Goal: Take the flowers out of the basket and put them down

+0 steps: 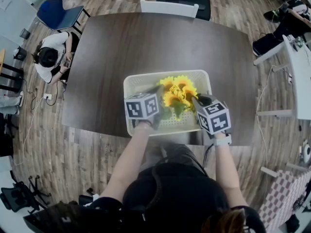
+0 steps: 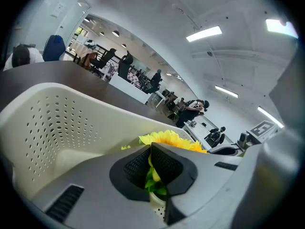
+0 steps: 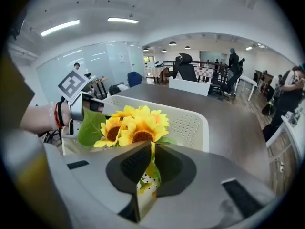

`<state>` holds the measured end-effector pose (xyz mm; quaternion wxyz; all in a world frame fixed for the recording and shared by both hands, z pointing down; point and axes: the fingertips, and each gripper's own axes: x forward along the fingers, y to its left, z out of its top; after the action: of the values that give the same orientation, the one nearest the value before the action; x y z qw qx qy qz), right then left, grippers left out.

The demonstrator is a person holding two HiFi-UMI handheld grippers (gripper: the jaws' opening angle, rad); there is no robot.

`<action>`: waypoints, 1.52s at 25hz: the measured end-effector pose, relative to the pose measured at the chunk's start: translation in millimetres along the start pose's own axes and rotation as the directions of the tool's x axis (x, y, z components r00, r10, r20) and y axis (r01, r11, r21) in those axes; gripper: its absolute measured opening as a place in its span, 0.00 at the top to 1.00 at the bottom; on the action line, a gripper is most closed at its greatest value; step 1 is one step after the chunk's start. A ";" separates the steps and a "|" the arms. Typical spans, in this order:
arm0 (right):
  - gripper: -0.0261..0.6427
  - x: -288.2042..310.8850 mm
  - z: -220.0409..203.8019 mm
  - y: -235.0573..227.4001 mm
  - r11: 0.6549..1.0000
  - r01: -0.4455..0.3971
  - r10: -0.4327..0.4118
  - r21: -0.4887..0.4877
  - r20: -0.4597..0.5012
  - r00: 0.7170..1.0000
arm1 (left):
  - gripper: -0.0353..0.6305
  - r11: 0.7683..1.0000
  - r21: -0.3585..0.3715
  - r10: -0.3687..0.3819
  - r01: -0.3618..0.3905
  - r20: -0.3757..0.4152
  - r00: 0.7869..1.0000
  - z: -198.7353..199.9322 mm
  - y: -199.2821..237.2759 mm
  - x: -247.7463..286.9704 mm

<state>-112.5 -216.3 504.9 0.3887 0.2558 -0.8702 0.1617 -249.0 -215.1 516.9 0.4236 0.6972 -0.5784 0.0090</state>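
Sunflowers (image 1: 179, 92) sitting inside the white basket (image 1: 133, 81) on the dark table (image 1: 146, 38), left gripper (image 2: 151, 168) clamped tight on their green stem, right gripper (image 3: 151, 161) pinched on another stem, both reaching in over the near rim

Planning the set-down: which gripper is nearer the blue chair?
Left. The left gripper grips the flowers on the side toward the blue chair; the right gripper grips them opposite.

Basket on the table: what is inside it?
Sunflowers, with the left tool and right tool each clamped on their stems. Blooms and tools hide the stem ends and the basket floor beneath.
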 end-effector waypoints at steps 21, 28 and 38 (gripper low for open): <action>0.95 -19.8 21.7 24.7 0.999 0.023 -0.015 -0.046 0.168 0.986 | 0.94 1.000 0.021 -0.018 0.017 0.079 0.997 5.6 -14.8 -30.9; 0.95 -31.5 25.9 32.2 0.998 0.034 -0.023 -0.053 0.199 0.980 | 0.94 0.999 0.030 -0.025 0.022 0.107 0.994 9.4 -22.2 -44.5; 0.95 -49.8 30.3 50.0 0.997 0.051 -0.035 -0.057 0.250 0.968 | 0.94 0.998 0.048 -0.039 0.032 0.155 0.987 13.3 -33.5 -71.5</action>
<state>-130.8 -174.1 443.4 0.2881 0.2805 -0.9109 0.0923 -251.7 -166.8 453.0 0.3610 0.7154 -0.5969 -0.0400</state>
